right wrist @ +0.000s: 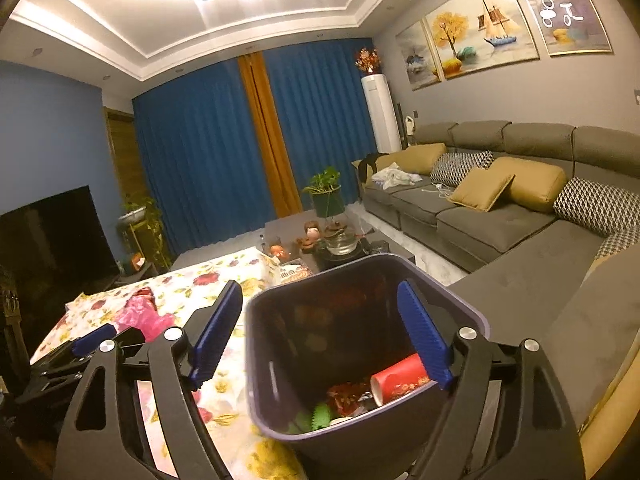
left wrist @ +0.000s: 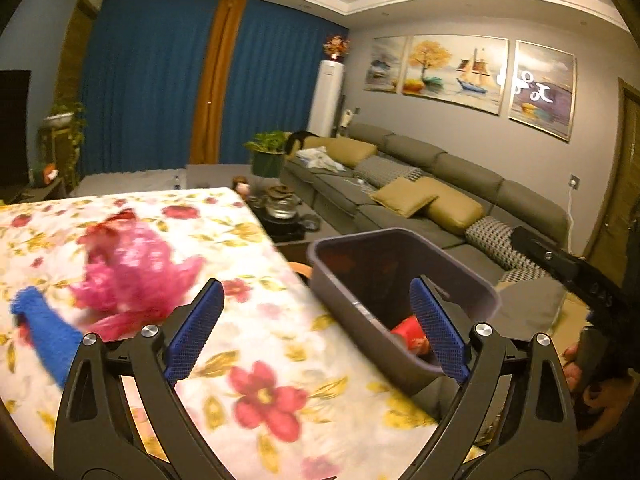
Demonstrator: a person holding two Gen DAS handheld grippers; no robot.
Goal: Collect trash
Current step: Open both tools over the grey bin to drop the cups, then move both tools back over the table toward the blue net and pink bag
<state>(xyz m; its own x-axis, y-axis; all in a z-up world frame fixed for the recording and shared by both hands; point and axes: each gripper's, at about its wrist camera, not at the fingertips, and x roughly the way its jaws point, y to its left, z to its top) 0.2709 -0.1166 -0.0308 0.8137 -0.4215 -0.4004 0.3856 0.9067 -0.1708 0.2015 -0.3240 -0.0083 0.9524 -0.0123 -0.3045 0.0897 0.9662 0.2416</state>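
Both tongs were open and held nothing: the left gripper (left wrist: 316, 328) and the right gripper (right wrist: 320, 336) above the bin (right wrist: 256, 360). The pink bag (left wrist: 132, 276) lay on the table (left wrist: 280, 360), left of the bin. Best to grip its crumpled middle firmly.

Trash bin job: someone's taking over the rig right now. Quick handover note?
Left gripper: open, nothing between the jaws, over the floral-cloth table.
Right gripper: open, empty, at the mouth of the trash bin.
Bin stands at the table's right edge. Inside it: a red paper cup, red wrappers and something green.
Still on the table: a pink plastic bag with a red scrap behind it; the left wrist view is blurred there.
Done: several pieces binned.
Left: likely pick up the pink bag and the scrap and drop them in the bin.
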